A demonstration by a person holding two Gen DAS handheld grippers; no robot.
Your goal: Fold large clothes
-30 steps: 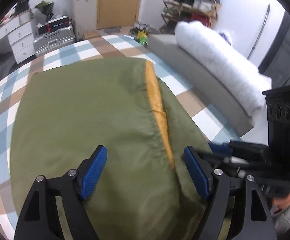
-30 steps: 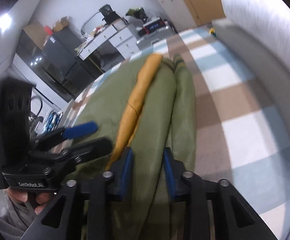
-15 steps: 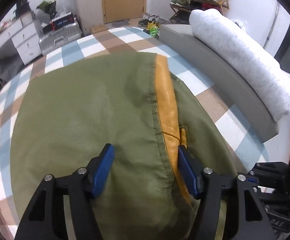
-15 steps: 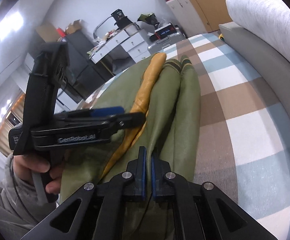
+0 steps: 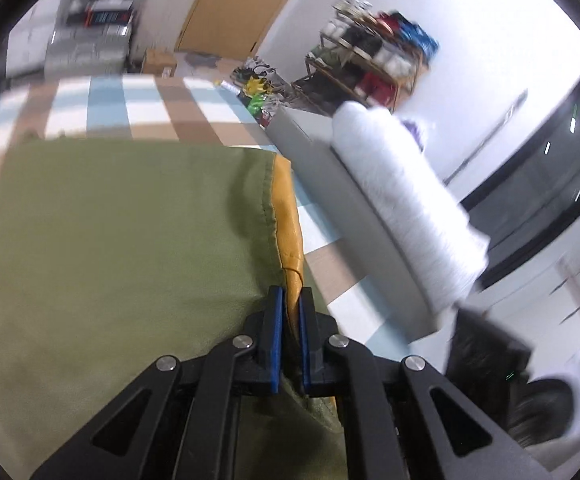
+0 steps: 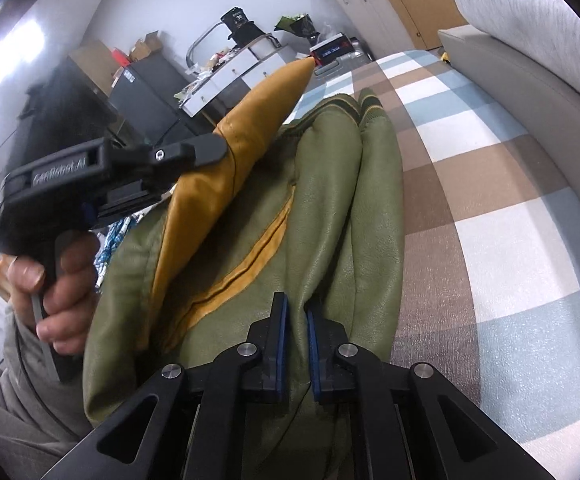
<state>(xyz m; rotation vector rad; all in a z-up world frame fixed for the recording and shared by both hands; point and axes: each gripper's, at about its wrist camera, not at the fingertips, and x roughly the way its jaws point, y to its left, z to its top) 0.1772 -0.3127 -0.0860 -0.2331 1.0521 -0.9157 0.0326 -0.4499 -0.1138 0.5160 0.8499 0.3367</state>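
An olive-green jacket (image 5: pixel 122 240) with a mustard-yellow lining (image 5: pixel 288 220) lies on a checked bed cover (image 5: pixel 146 104). My left gripper (image 5: pixel 290 300) is shut on the jacket's near edge where green meets yellow. In the right wrist view the jacket (image 6: pixel 329 216) is bunched in long folds, with its yellow lining (image 6: pixel 226 160) lifted up. My right gripper (image 6: pixel 295 312) is shut on a green fold. The left gripper (image 6: pixel 194 150) shows there at the left, held by a hand and clamped on the raised yellow flap.
A grey headboard with a white rolled blanket (image 5: pixel 401 196) runs along the right of the bed. A shoe rack (image 5: pixel 373 60), a wooden door and white drawers (image 6: pixel 246 68) stand beyond. The checked cover (image 6: pixel 509 240) shows bare to the right of the jacket.
My left gripper closed from open onto the jacket's yellow-lined edge and lifted it. My right gripper closed on a green fold and stays shut. Both views tilted.
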